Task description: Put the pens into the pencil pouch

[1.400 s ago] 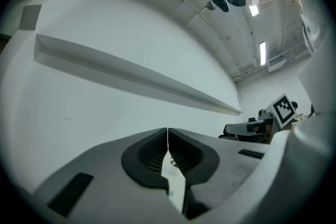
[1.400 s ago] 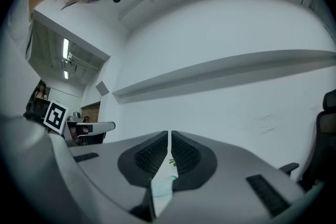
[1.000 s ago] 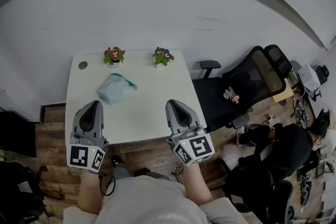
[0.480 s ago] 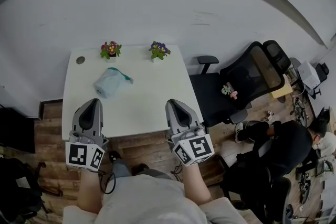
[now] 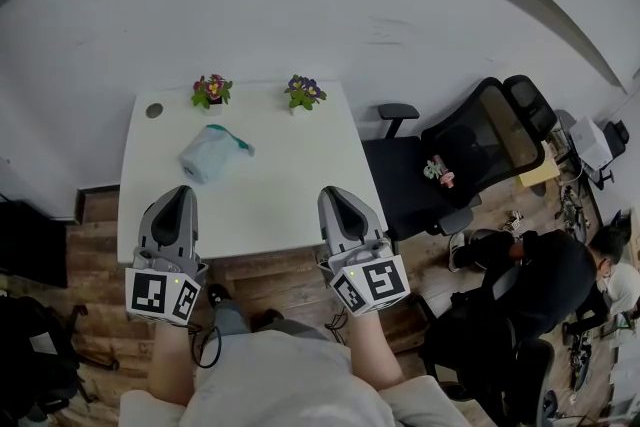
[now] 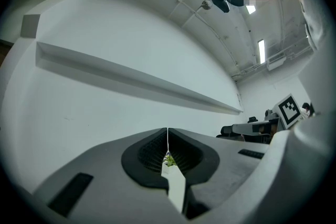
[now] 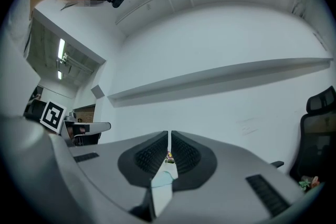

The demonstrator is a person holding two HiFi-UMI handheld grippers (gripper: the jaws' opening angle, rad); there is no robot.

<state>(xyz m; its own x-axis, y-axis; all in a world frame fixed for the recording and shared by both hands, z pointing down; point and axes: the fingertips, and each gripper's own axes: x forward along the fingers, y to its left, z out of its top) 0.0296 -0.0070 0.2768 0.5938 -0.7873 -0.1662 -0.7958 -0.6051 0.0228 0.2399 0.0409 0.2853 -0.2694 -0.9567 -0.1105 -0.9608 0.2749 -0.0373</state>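
- L gripper (image 5: 180, 191) at table (image 5: 290, 185) near edge, jaws pressed together, nothing btwn
- R gripper (image 5: 334, 193) same, jaws closed, empty
- pencil pouch (image 5: 207, 156) lies on table ahead of L gripper; green bit at its end, poss. a pen

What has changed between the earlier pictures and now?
Nothing was grasped or released. The table shifted slightly up in the head view. The pencil pouch and flower pots kept their spots on it; left hand-held gripper and right hand-held gripper stayed shut, empty.
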